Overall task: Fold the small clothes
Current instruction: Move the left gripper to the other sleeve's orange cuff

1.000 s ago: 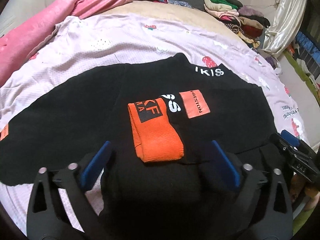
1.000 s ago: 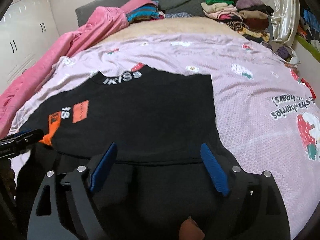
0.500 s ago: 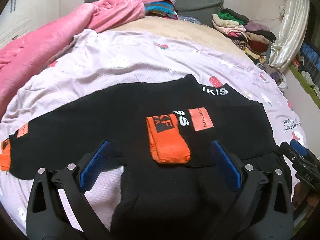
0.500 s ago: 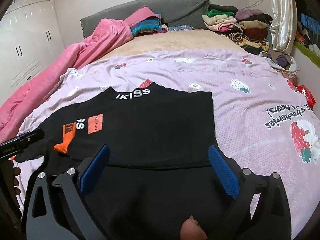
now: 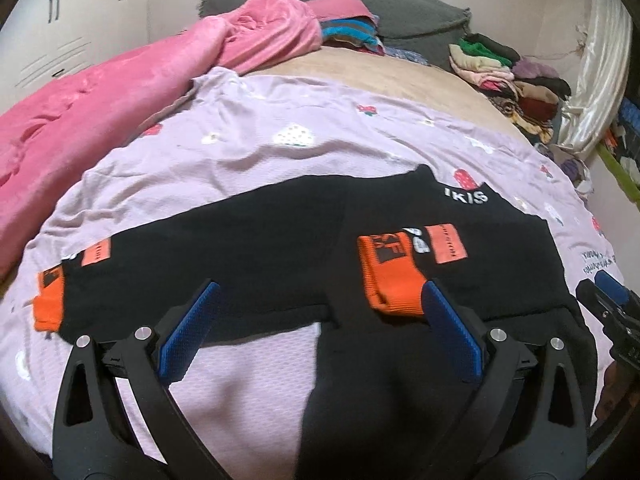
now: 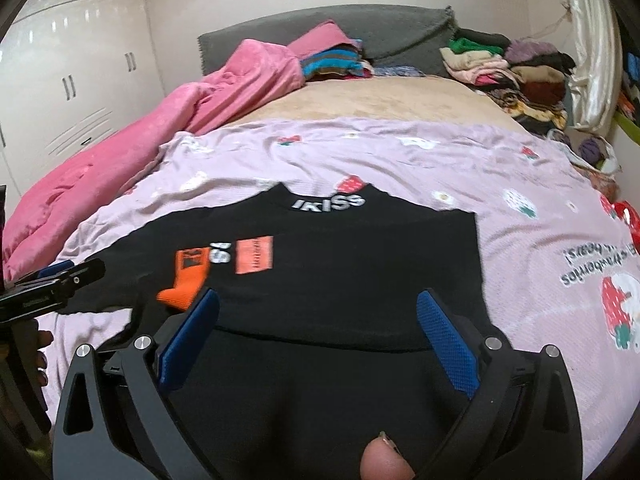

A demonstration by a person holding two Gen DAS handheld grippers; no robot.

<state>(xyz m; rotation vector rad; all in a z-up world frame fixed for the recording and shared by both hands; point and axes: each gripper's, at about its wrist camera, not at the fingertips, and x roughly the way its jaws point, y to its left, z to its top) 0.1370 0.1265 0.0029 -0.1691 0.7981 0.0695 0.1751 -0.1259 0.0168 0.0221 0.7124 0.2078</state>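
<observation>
In the left wrist view, going from left to right, the black sweater (image 5: 280, 248) lies spread on the lilac bedsheet (image 5: 240, 152) across the middle of the frame: its one sleeve stretches out to the left edge, orange cuff (image 5: 48, 300) flat on the sheet, while the other sleeve is already folded in over the chest, its orange cuff (image 5: 392, 276) at centre right. The left gripper (image 5: 316, 336) at the bottom stands wide with nothing between its blue pads; the right gripper (image 6: 316, 340), seen in its own view, is wide and empty too, above the lower body. I judge the fold about a third done: the outstretched sleeve and the body folds remain
</observation>
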